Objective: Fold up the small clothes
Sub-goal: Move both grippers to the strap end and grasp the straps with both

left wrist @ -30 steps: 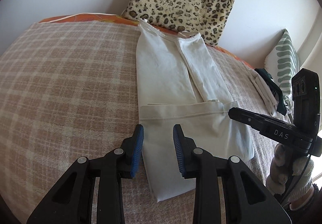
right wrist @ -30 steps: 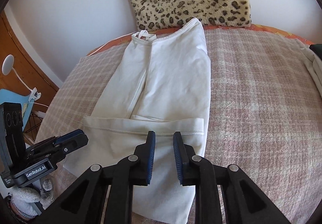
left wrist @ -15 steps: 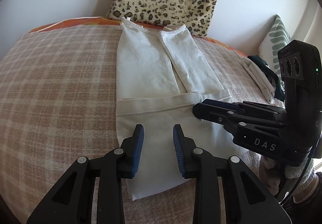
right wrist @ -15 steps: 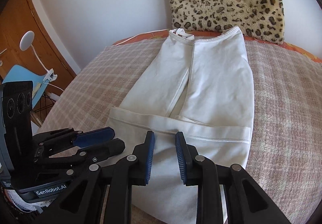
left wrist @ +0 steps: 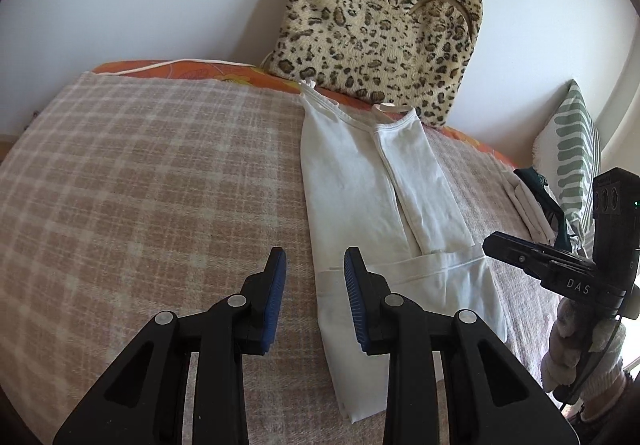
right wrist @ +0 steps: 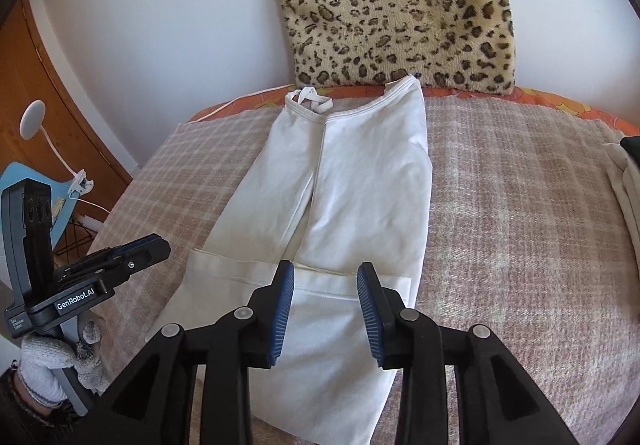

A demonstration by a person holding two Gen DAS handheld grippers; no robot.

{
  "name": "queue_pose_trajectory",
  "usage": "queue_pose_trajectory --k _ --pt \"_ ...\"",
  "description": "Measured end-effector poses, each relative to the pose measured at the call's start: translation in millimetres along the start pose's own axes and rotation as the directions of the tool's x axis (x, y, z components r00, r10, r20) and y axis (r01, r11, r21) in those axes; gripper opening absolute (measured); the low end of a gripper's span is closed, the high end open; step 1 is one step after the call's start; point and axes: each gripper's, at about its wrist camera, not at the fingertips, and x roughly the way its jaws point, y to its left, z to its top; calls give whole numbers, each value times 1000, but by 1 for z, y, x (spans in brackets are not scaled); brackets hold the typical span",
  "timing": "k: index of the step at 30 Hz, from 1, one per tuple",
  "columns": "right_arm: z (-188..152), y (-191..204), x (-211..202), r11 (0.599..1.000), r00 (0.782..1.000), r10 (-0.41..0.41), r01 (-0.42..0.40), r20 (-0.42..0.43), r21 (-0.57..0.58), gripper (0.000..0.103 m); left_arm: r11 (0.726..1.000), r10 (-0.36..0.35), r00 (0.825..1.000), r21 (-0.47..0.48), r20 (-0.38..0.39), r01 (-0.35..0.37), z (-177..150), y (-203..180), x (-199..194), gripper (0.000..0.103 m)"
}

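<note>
A white top (left wrist: 372,205) lies lengthwise on the plaid blanket (left wrist: 140,205), sides folded in and its near end folded up over itself. It also shows in the right wrist view (right wrist: 360,185). My left gripper (left wrist: 314,301) is open and empty, hovering above the garment's near left edge. My right gripper (right wrist: 326,309) is open and empty above the folded near part. The right gripper also shows at the right of the left wrist view (left wrist: 520,249); the left gripper shows at the left of the right wrist view (right wrist: 136,249).
A leopard-print cushion (left wrist: 380,29) leans on the wall behind the top. A stack of folded clothes (left wrist: 532,205) and a green striped pillow (left wrist: 572,153) sit at the right. A wooden cabinet (right wrist: 28,105) and a blue chair (right wrist: 60,201) stand left of the bed.
Both grippers have drawn apart and back from the garment's middle. The left one has moved left to the garment's edge, and the right gripper's jaws have opened wider.
</note>
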Motion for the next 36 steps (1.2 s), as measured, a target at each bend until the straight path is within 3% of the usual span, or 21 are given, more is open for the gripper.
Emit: queue_pose_trajectory --k 2,5,6,9,17,23,25,28,30,31,32,36 --pt "7 -12 -6 999 1000 2 -3 19 39 40 999 -40 999 -37 -1 40 12 7 1 32" --pt "19 -31 -9 997 999 24 -26 31 77 56 997 -71 997 -38 -12 71 29 12 9 49" --pt "24 -36 -8 997 999 29 -31 26 73 63 996 -80 997 -33 -14 79 34 13 13 49" --pt "40 -51 0 997 999 34 -35 18 68 64 992 -118 993 -41 -10 117 48 17 25 49" --pt "92 -81 53 972 990 142 -135 -20 191 60 971 -176 983 -173 -47 166 91 38 88 49" --pt "116 -86 93 960 982 182 -165 -57 227 56 970 -191 978 -168 -78 176 111 38 127 49" --pt "118 -87 101 960 981 184 -165 -65 225 43 965 -203 976 -185 -83 185 114 40 137 49" --pt "119 -91 109 949 974 217 -196 -59 247 32 952 -247 966 -205 -72 228 116 42 146 48" --pt "119 -94 113 940 968 244 -221 -62 259 17 949 -264 962 -195 -68 246 116 40 150 41" --pt "118 -95 114 941 969 239 -216 -59 259 15 951 -267 961 -182 -70 251 116 39 152 33" --pt "118 -96 114 941 970 238 -217 -55 261 13 956 -254 965 -168 -70 240 116 37 154 9" --pt "113 -104 114 933 972 231 -209 -41 294 8 967 -207 977 -164 -47 197 115 39 154 4"
